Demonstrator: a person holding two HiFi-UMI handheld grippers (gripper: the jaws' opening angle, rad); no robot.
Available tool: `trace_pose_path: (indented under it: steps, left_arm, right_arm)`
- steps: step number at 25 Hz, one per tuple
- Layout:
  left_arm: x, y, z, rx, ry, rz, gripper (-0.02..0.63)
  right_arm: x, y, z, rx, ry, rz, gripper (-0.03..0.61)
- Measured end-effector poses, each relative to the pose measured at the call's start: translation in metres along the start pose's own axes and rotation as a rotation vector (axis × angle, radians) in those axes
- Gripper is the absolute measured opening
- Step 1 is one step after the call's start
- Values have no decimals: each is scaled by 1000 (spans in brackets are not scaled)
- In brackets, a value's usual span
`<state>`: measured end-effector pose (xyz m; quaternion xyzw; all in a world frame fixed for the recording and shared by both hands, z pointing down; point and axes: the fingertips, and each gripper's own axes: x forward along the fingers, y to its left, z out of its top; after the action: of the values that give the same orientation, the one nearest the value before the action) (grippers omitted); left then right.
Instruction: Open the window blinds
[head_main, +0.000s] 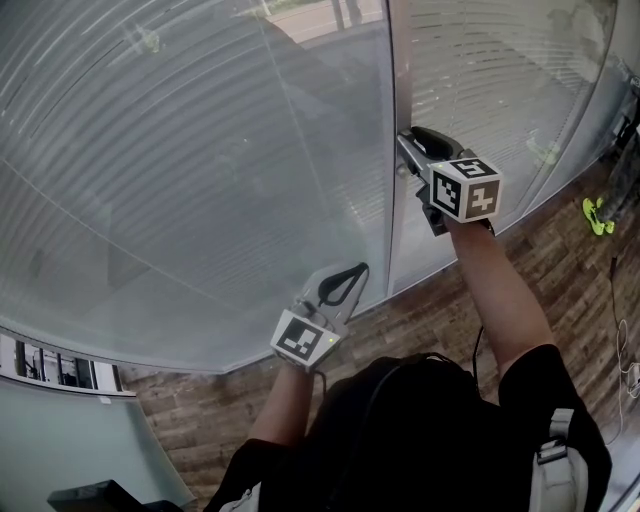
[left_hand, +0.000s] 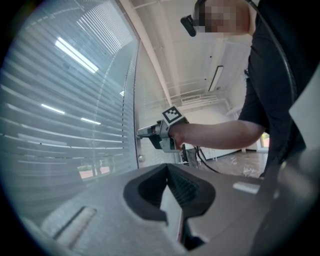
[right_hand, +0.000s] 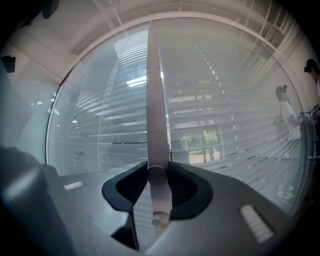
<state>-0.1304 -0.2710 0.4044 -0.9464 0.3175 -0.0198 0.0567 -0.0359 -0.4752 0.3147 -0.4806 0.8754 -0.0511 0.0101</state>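
Slatted blinds (head_main: 180, 180) hang behind the glass on both sides of a grey upright frame post (head_main: 390, 120). In the right gripper view the post (right_hand: 154, 100) runs straight up from the jaws. My right gripper (right_hand: 157, 170) points level at the post and is shut on a round grey knob (right_hand: 157, 177) that sticks out of it. A second small knob (right_hand: 160, 219) sits just below. The head view shows this gripper (head_main: 408, 150) against the post. My left gripper (head_main: 352, 275) hangs lower and to the left, near the glass, jaws together and holding nothing.
A wooden floor (head_main: 560, 270) runs along the window's foot. A yellow-green object (head_main: 597, 216) lies on it at the right, with cables (head_main: 620, 340) nearby. The glass reflects a person (right_hand: 285, 107).
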Motion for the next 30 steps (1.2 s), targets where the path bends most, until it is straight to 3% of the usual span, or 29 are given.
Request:
trace_pose_path:
  steps: [20,26,30]
  left_arm:
    - [-4,0,2,5,4,11,3]
    - [-9,2,-4,4,-2,28,5]
    - [-11,3,-4,1,1,31,3]
  right_arm:
    - [1,-1,1,52,-17,27,133]
    - [1,-1,1,-15,-3,36,143]
    - [-1,0,-1,-126,21,40,153]
